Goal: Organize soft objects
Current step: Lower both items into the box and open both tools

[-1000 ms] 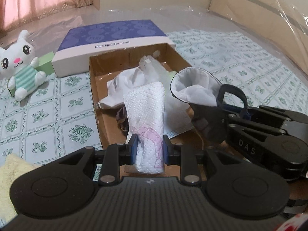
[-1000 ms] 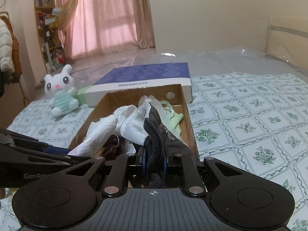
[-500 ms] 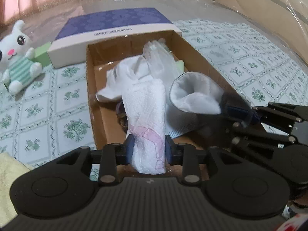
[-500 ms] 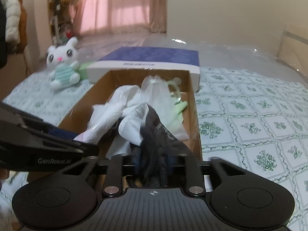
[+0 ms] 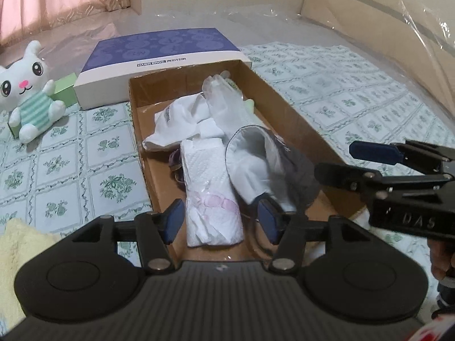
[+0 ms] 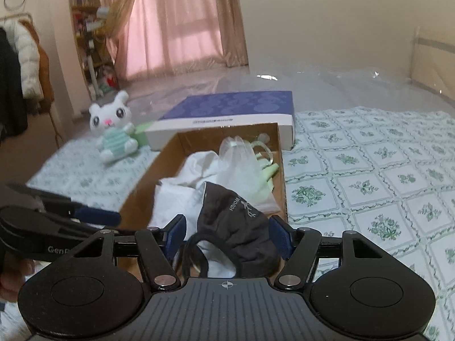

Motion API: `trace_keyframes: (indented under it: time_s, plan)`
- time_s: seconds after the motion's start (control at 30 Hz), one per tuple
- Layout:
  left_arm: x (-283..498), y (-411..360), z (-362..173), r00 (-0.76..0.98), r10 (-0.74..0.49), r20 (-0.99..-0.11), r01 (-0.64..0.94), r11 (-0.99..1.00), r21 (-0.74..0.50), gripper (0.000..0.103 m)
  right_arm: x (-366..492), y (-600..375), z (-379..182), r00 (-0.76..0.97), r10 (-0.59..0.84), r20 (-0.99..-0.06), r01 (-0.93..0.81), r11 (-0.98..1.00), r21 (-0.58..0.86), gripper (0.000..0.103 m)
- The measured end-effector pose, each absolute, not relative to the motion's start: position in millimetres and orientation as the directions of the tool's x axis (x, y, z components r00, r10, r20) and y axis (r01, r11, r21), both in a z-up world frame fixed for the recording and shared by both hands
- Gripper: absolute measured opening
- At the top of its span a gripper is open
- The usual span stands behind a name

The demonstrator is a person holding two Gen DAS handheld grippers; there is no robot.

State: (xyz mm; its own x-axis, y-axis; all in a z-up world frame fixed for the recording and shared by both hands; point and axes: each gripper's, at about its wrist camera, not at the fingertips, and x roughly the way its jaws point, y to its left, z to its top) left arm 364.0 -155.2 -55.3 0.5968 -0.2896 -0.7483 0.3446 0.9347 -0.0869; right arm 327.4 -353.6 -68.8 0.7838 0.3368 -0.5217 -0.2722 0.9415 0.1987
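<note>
A brown cardboard box [image 5: 295, 119] lies on the patterned sheet and holds soft things. A folded white tissue pack [image 5: 210, 190] lies at its near end, between the jaws of my open left gripper [image 5: 220, 221], which no longer pinch it. A dark face mask with white lining [image 5: 273, 164] lies beside it. In the right wrist view the mask [image 6: 236, 224] lies between the jaws of my open right gripper [image 6: 227, 236]. White cloth [image 5: 182, 125] and a clear plastic bag [image 5: 224, 99] lie farther back.
A purple-topped white box [image 5: 159, 56] stands behind the cardboard box. A white bunny plush [image 5: 28, 91] sits at the left by a green block [image 5: 66, 89]. A yellow towel [image 5: 17, 250] lies at the near left. Plastic film covers the headboard [image 5: 384, 37] at right.
Both grippers have opened. The left let go of the tissue pack and the right let go of the mask; both things now lie in the box.
</note>
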Motion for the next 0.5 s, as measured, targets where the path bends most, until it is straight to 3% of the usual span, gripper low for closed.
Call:
trace_keyframes:
  time_s: [0.5]
  plan:
    - [316.3,-131.8,-25.1,0.599,-0.3,-0.742,0.323,0.939,-0.119,0.054,279.6,-358.3,-54.1,0.782,0.324,-0.532,-0.177,0.934,0.31,0.061]
